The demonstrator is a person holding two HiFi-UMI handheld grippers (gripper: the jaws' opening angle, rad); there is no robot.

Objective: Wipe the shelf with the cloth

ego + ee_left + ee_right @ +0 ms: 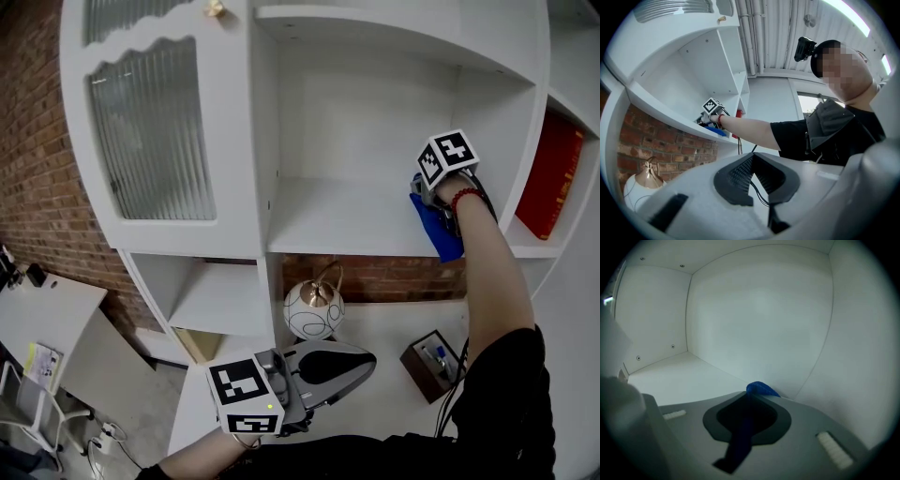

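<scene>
The blue cloth [439,228] lies at the right end of the white shelf [337,220], one corner hanging over the front edge. My right gripper [427,192] is reached into that compartment near its right wall and is shut on the cloth. In the right gripper view the cloth [761,388] pokes out past the closed jaws of the right gripper [752,397], close to the back corner. My left gripper [361,361] hangs low in front of the unit, shut and holding nothing. In the left gripper view the left gripper [752,159] points toward the shelf.
A red book [553,178] leans in the compartment to the right. Below the shelf stand a round white lamp [314,309] with a copper top and a brown box [431,364]. A glass cabinet door [155,131] closes the left section, with a brick wall [37,187] beyond.
</scene>
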